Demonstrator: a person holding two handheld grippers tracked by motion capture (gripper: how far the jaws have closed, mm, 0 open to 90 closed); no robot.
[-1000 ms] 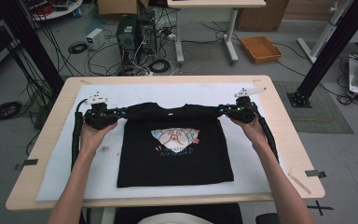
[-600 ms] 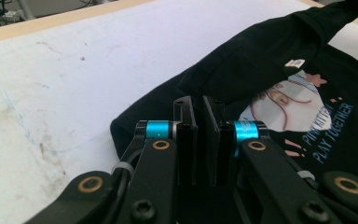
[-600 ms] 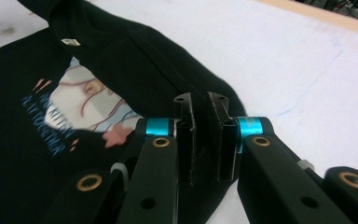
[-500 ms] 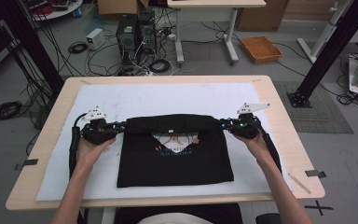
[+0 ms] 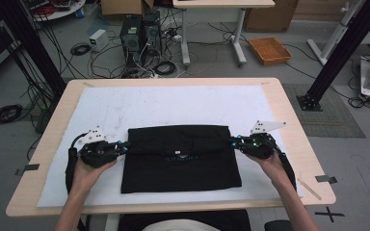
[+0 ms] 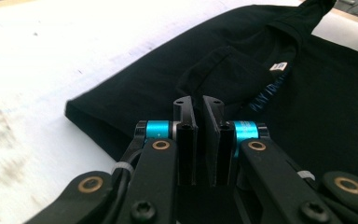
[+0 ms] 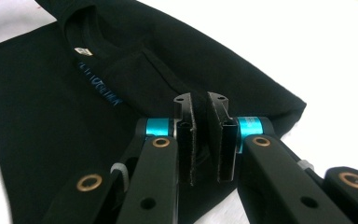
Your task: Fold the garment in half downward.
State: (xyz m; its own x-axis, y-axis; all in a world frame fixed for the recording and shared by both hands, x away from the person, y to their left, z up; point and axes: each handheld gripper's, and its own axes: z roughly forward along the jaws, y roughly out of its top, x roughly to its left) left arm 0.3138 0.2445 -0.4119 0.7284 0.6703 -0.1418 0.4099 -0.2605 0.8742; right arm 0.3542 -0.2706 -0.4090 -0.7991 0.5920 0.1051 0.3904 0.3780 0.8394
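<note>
Evenly matched, the left claw (image 5: 121,146) and the right claw (image 5: 235,142) are each clamped on one end of the shirt's (image 5: 180,163) folded top edge. That edge runs straight between them as the long axis; the rest of the shirt lies flat on the counter (image 5: 289,120), on the person's side of both claws. Neither hand is nearer, so I judge the fold must come down with both claws level.

Right gripper (image 7: 200,105): jaws nearly together, pinching a fold of the black T-shirt (image 7: 51,116). Shirt's folded edge runs past the jaws on the white sheet (image 7: 307,42). Collar with white neck label (image 7: 83,51) lies beyond the jaws; blue lettering (image 7: 99,84) just below the label.
</note>
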